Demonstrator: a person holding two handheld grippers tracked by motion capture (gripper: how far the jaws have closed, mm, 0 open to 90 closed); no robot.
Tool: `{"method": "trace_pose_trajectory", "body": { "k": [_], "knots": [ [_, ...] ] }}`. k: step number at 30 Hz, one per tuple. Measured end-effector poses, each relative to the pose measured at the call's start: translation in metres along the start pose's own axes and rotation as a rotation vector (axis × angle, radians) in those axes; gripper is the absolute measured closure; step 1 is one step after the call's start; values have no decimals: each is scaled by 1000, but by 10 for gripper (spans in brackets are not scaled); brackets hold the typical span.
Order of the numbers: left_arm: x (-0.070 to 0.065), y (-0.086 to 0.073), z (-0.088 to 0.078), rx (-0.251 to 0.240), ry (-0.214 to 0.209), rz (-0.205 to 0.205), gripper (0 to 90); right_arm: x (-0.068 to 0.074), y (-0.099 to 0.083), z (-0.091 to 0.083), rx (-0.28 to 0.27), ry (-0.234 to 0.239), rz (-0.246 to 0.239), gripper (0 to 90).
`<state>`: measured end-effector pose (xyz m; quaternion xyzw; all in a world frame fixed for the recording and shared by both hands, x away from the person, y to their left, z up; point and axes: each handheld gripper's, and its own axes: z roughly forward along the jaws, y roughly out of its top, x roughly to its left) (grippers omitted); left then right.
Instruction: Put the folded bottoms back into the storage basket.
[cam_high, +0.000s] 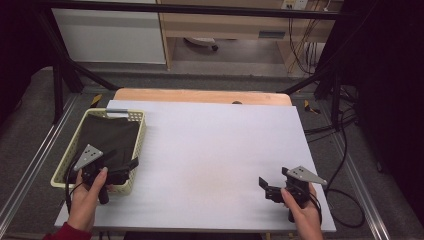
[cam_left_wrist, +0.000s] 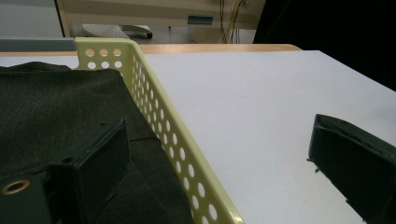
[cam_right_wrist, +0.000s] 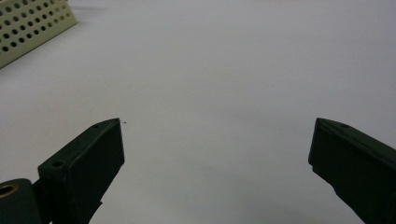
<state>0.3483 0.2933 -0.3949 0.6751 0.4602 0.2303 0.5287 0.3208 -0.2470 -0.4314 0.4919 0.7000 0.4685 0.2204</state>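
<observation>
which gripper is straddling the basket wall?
The left gripper: one jaw over the dark cloth inside the basket, the other over the table outside. The right gripper hovers over bare table.

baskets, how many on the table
1. The basket sits at the table's left edge, holding a dark cloth. The left gripper straddles its right wall, one jaw inside, one outside.

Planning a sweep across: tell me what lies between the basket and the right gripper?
Nothing: the high view shows bare white table between basket and right gripper.
</observation>
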Motion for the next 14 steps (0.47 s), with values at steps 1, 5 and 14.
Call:
{"method": "trace_pose_trajectory", "body": {
  "k": [1,5,14],
  "knots": [
    [0,0,0,-7,0,-6,65,4,0,4,13,17,-11,35],
    [-1,0,-1,-8,7,12,66,16,3,20,33,52,-63,34],
    [-29,13,-10,-60,-11,95,85,22,14,52,5,22,-110,38]
  ]
}}
